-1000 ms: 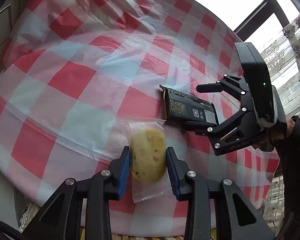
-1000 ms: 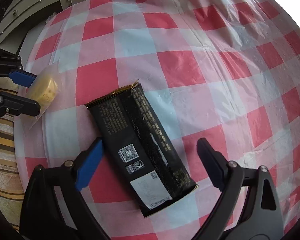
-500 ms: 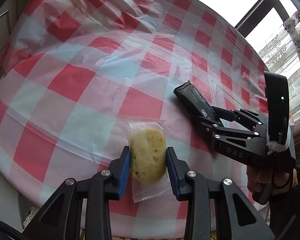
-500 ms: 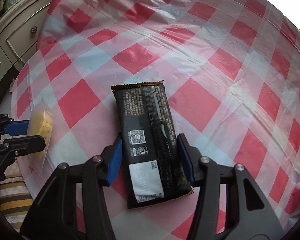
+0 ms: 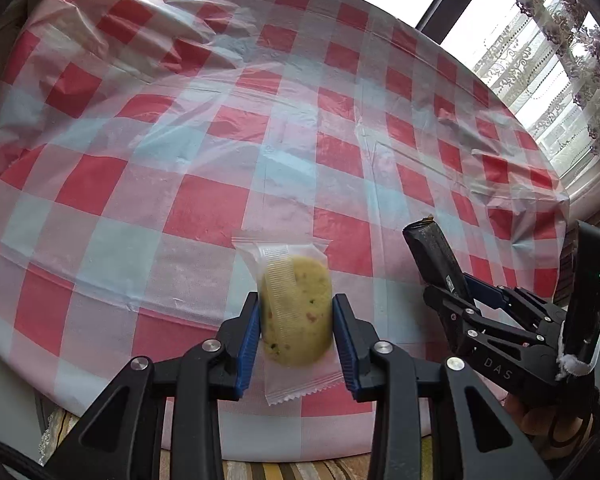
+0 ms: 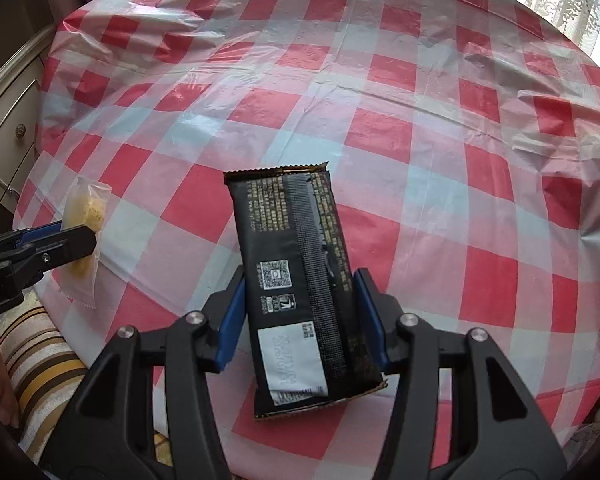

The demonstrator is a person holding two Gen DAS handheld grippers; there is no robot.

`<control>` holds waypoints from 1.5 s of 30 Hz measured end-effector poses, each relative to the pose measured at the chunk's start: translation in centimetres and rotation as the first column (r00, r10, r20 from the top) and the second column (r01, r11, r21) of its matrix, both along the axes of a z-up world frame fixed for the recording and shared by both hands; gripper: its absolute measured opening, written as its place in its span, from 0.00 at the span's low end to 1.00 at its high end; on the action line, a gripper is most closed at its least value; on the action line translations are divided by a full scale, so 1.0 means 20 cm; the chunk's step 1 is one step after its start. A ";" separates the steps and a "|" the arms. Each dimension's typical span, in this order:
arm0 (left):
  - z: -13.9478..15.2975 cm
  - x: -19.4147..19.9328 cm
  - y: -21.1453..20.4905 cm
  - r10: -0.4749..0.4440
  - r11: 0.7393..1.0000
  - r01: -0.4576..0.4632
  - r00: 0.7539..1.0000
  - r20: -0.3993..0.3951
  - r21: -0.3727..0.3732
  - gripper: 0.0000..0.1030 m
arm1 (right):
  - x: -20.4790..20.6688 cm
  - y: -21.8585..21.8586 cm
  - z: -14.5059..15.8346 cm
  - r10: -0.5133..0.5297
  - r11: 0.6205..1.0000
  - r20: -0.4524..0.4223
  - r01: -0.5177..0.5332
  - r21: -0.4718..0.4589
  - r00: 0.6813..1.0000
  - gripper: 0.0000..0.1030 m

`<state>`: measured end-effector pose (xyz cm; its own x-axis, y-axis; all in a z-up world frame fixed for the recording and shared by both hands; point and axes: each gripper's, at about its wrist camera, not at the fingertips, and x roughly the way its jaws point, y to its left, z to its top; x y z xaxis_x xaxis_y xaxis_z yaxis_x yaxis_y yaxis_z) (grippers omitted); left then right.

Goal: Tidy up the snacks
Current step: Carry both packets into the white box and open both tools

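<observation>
My left gripper [image 5: 296,312] is shut on a yellow cake in a clear wrapper [image 5: 294,312] and holds it above the near edge of the table. The cake also shows at the left of the right wrist view [image 6: 82,220]. My right gripper [image 6: 300,300] is shut on a black snack packet [image 6: 296,276], lifted and tilted over the table. The packet shows edge-on in the left wrist view [image 5: 434,256], held by the right gripper [image 5: 464,292].
A round table under a red and white checked cloth with a clear plastic cover [image 5: 220,128] fills both views. A cabinet with drawers [image 6: 4,120] stands left. A window with lace curtain [image 5: 560,60] is at the right. A striped cushion [image 6: 40,360] lies below the table edge.
My right gripper closed on the black packet and lifted it off the table. My left gripper rose with the cake. Both views pulled back from the table.
</observation>
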<state>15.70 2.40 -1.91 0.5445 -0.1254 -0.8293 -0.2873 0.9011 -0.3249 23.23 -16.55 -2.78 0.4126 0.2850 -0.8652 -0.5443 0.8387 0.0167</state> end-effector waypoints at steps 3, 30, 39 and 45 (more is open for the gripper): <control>0.05 0.00 -0.11 -0.058 0.998 0.058 0.998 0.015 0.010 0.35 | -0.06 -0.13 0.08 -0.061 0.998 0.028 0.061 0.020 0.998 0.54; 0.17 0.02 -1.47 -0.629 0.776 0.629 0.777 -0.017 0.051 0.35 | -0.58 -1.51 0.17 -0.598 0.801 0.045 0.594 0.075 0.800 0.54; 0.15 -0.04 -1.87 -0.731 0.680 0.732 0.681 -0.044 0.047 0.35 | -0.74 -1.87 0.12 -0.722 0.691 0.031 0.719 0.077 0.691 0.54; 0.12 -0.07 -2.04 -0.756 0.650 0.759 0.651 -0.066 0.039 0.35 | -0.80 -2.01 0.12 -0.765 0.644 0.043 0.760 0.087 0.643 0.54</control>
<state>14.32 -38.46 0.59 0.2481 -0.4311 -0.8675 0.4926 0.8272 -0.2702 7.19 -56.66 -0.32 0.5635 -0.1121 -0.8185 0.2864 0.9558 0.0663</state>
